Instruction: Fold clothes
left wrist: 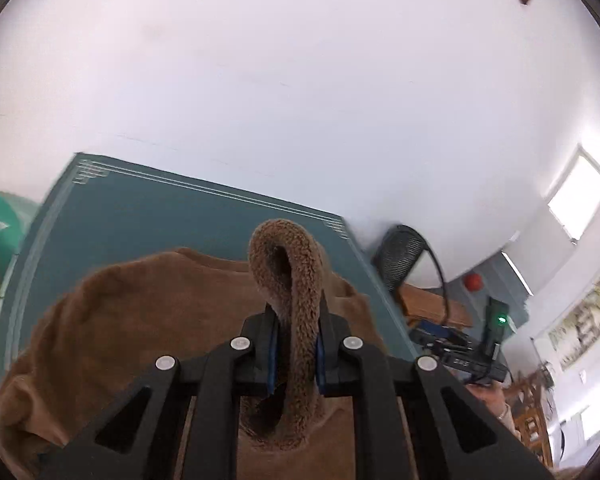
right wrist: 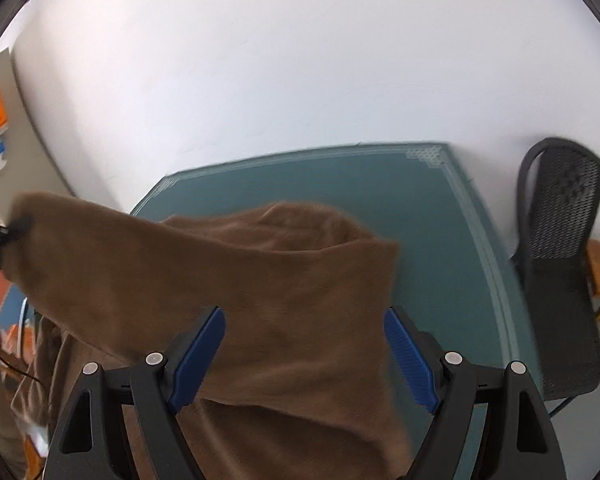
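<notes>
Left wrist alone shows the left gripper (left wrist: 295, 354) pinching the fuzzy brown fleece garment's (left wrist: 287, 280) looped edge. Right wrist shows the right gripper (right wrist: 304, 356) spread wide above the cloth, over the teal table (right wrist: 440, 240).

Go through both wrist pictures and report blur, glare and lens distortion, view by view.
Left wrist view: the window is blown out white, the teal table edges bow from the fisheye, and the brown garment is smeared at its left edge while the fold in the left gripper stays sharp. Right wrist view: the garment and black mesh chair are motion-blurred; dark lens corners frame both.
</notes>
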`<state>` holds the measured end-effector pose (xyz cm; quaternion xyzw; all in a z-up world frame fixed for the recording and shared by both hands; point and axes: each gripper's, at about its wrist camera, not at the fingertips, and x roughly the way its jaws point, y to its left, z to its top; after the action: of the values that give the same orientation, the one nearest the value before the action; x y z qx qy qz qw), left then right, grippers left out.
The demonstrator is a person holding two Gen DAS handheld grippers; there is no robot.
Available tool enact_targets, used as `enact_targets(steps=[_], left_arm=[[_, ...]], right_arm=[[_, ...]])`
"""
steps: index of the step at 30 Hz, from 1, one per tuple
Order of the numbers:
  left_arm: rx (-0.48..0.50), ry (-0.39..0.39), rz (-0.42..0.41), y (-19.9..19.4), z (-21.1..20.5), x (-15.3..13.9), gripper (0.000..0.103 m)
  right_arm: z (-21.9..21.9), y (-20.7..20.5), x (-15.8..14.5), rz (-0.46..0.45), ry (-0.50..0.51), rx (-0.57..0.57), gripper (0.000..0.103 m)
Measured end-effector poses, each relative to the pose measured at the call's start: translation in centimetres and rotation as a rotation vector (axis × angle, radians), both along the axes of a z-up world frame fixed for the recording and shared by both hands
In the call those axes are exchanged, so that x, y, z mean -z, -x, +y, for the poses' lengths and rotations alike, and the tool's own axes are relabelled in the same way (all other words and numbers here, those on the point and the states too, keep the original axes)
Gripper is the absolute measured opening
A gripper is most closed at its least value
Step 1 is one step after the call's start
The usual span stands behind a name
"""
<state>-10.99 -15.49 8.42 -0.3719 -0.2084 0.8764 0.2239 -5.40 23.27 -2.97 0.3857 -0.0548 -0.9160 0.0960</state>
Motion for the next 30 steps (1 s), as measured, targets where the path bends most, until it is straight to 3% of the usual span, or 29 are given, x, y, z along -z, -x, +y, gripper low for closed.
enact_targets(steps=[5,9,12,16,18,22,24,30], left_arm=[[-0.068,0.012,-0.241,3.9,-2.7,6.3,0.015],[-0.092,0.02,-0.326,5.1,-3.6,10.7,0.015],[-0.104,-0.004,-0.352,5.5,-4.4,12.3,0.015],[-0.104,-0.027,-0.309,5.7,-5.2,12.0,0.016],[-0.115,-0.014,-0.317,6.4,-5.3,12.5,0.019],[-0.133,0.013,-0.449,7.6,-5.7,16.7,0.019],[-0.134,0.003,-0.455,7.6,-6.0,17.7,0.019],[-0.138,0.037,-0.427,6.9,-5.7,16.6,0.023]], right_arm=[[-0.5,2.8,0.9,-0.044,-0.073,0.021,0.084],[-1.6,5.9,3.3,-0.123,-0.14,0.022,0.084],[-2.1,8.3,6.0,-0.202,-0.218,0.021,0.084],[-1.7,10.3,9.0,-0.259,-0.362,0.048,0.084],[-0.4,10.8,9.2,-0.262,-0.343,0.078,0.084],[0.5,11.0,9.3,-0.257,-0.332,0.108,0.086],[0.5,11.0,9.3,-0.251,-0.344,0.112,0.086],[-0.3,10.0,8.2,-0.236,-0.343,0.117,0.086]])
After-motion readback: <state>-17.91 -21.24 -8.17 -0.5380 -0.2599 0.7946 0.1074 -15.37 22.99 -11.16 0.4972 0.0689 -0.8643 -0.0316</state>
